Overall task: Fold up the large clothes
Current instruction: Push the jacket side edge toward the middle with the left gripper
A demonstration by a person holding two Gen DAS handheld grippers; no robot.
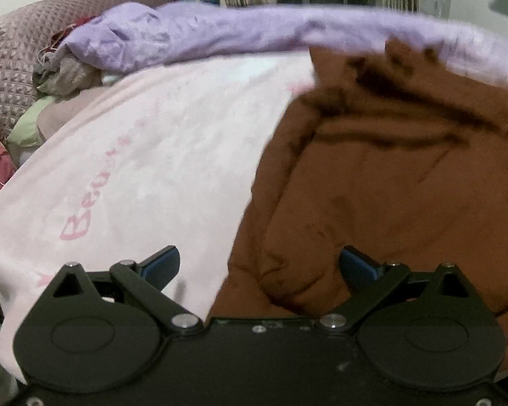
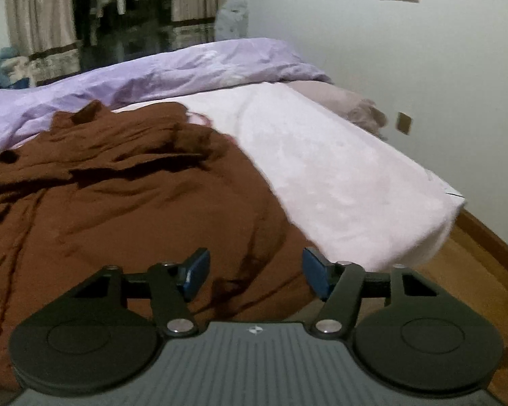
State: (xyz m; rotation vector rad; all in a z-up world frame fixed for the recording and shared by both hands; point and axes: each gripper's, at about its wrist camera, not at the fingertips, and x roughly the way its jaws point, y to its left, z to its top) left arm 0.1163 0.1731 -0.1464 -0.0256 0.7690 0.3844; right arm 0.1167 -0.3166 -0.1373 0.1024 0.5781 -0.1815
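Both the left gripper (image 1: 259,264) and right gripper (image 2: 255,272) hung spread and empty over the soft, limp brown garment (image 2: 118,203), best pinched at its 6 o'clock edge.

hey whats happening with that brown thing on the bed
A person holding a gripper in each hand is set to fold a large rumpled brown garment lying on a pale pink blanket on the bed. The left gripper and the right gripper are both open above the garment's near edge, gripping nothing. The garment is crumpled, with no fold made yet. A bunched lilac duvet lies behind it.
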